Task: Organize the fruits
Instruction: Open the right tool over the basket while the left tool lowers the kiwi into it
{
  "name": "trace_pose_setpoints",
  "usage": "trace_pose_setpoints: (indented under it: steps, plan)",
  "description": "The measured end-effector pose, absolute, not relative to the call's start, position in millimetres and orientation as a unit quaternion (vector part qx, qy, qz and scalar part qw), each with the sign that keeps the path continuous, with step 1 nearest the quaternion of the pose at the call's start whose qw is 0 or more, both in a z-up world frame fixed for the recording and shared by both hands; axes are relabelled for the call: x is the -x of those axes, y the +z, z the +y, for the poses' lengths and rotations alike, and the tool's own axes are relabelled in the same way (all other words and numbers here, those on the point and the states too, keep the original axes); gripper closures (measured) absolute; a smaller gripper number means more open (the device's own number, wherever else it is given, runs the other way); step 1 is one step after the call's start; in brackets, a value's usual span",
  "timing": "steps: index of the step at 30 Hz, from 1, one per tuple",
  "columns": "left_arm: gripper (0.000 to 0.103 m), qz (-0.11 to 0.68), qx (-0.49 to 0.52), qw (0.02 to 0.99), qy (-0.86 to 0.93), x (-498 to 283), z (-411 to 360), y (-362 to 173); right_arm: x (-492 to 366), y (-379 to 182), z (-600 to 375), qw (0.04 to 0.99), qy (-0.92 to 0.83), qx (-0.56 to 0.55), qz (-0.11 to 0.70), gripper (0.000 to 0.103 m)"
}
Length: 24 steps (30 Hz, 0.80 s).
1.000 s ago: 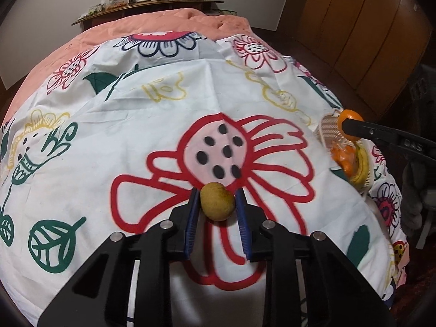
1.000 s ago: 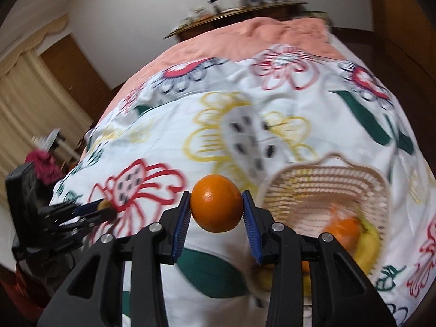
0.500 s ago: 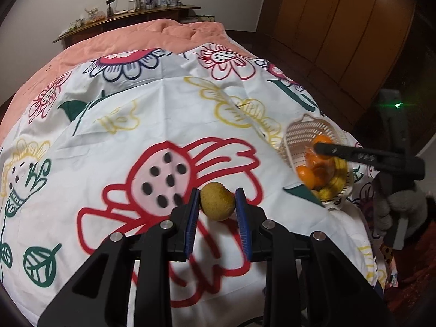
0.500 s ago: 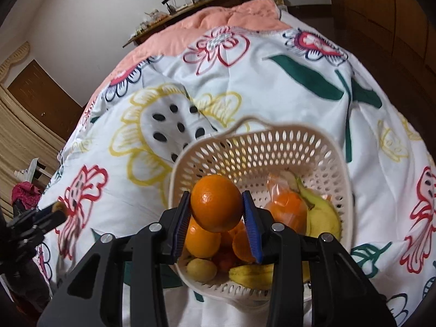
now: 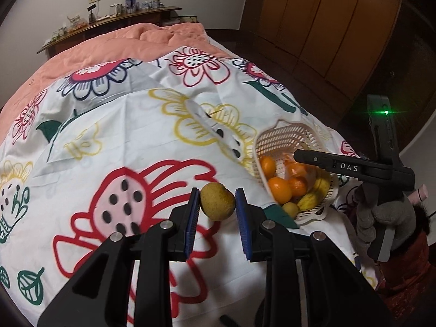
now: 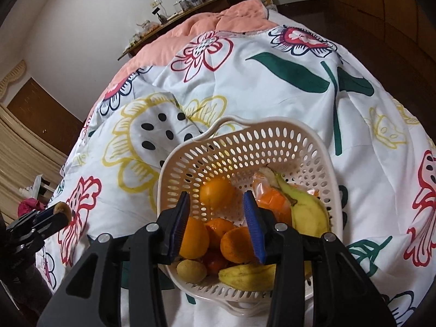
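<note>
My left gripper [image 5: 218,204] is shut on a brown-green kiwi [image 5: 217,201], held above the flowered bedsheet, left of the basket. The cream perforated basket [image 5: 275,136] holds oranges [image 5: 278,189], bananas and a small kiwi. In the right wrist view my right gripper [image 6: 216,218] is open and empty, just above the basket [image 6: 245,141]. An orange [image 6: 217,192] lies loose in the basket beyond the blue pads. Other oranges [image 6: 237,241], bananas [image 6: 309,212], a bagged orange piece and a small kiwi [image 6: 191,271] lie below. The left gripper with its kiwi [image 6: 62,207] shows at far left.
The basket sits near the right edge of the bed [image 5: 136,141]. A pink quilt [image 5: 122,46] covers the far end. A shelf with small items [image 5: 114,16] stands against the back wall. A wooden wardrobe [image 5: 327,21] stands to the right.
My right gripper opened over the basket and the orange dropped into it. My left gripper, still holding the kiwi, swung right toward the basket.
</note>
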State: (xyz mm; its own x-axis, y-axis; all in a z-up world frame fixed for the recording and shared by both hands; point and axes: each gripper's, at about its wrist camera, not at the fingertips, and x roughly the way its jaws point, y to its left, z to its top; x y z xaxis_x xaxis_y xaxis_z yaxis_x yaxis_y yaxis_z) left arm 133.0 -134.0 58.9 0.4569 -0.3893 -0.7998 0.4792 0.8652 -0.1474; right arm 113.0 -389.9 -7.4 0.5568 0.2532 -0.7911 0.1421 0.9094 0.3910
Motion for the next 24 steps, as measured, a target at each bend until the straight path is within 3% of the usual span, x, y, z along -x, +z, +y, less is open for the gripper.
trace_pose_setpoints:
  steps: [12, 16, 20, 22, 24]
  plan:
    - [0.076, 0.468, -0.074, 0.825, -0.308, -145.6, -195.2, 51.2, -100.5, 7.1, -409.4, 0.877, 0.009, -0.225, 0.424, 0.060]
    - [0.076, 0.470, -0.085, 0.818, -0.321, -150.6, -216.1, 48.3, -93.5, 9.3, -417.6, 0.884, -0.002, -0.235, 0.403, 0.040]
    - [0.076, 0.471, -0.092, 0.812, -0.332, -156.0, -232.4, 44.9, -89.1, 10.7, -424.1, 0.888, -0.014, -0.236, 0.394, 0.036]
    - [0.076, 0.471, -0.094, 0.810, -0.336, -158.7, -240.8, 43.3, -86.1, 12.0, -429.2, 0.888, -0.021, -0.240, 0.390, 0.026]
    - [0.076, 0.470, -0.095, 0.808, -0.343, -159.6, -247.4, 42.1, -83.0, 14.0, -433.1, 0.891, -0.032, -0.242, 0.383, 0.023]
